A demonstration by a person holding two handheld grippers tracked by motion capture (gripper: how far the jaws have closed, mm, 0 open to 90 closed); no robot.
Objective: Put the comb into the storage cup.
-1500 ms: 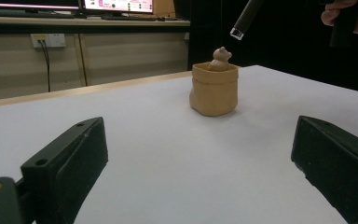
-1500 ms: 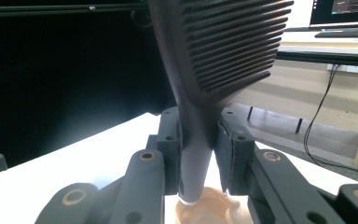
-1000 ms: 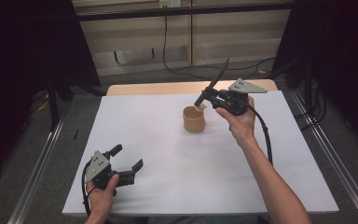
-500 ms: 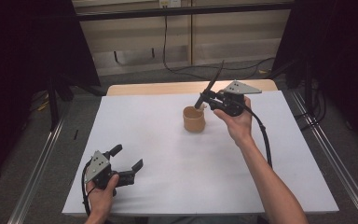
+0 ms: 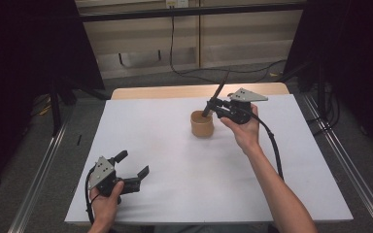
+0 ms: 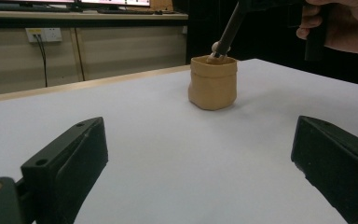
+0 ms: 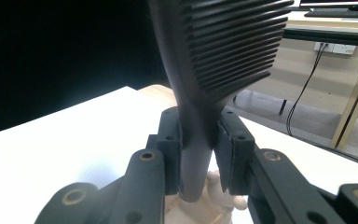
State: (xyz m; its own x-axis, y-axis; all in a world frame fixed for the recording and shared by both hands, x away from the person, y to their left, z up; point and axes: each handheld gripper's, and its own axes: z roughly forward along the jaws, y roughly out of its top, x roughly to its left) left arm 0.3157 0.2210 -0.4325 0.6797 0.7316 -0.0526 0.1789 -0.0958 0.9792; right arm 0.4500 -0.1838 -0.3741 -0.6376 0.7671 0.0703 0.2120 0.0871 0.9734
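Observation:
A tan cup (image 5: 202, 124) (image 6: 213, 83) stands on the white table (image 5: 175, 160), right of centre toward the back. My right gripper (image 5: 212, 105) (image 7: 198, 154) hovers just above its right rim, shut on the handle of a black comb (image 5: 219, 91) (image 7: 214, 56). The comb slants up and away, and its lower end (image 6: 228, 28) reaches the cup's mouth. A pale wooden piece (image 7: 214, 200) (image 6: 218, 46) sticks up out of the cup under the jaws. My left gripper (image 5: 135, 162) (image 6: 200, 163) rests near the front left of the table, open with nothing between its jaws, facing the cup.
A strip of bare wooden tabletop (image 5: 175, 91) shows behind the white sheet. Metal rails (image 5: 39, 179) run along the floor on both sides. The right gripper's cable (image 5: 272, 145) trails along the person's forearm. A dark curtain and a wall with a hanging cable stand behind.
The right gripper and comb have sunk slightly toward the cup's mouth. The left gripper has kept still.

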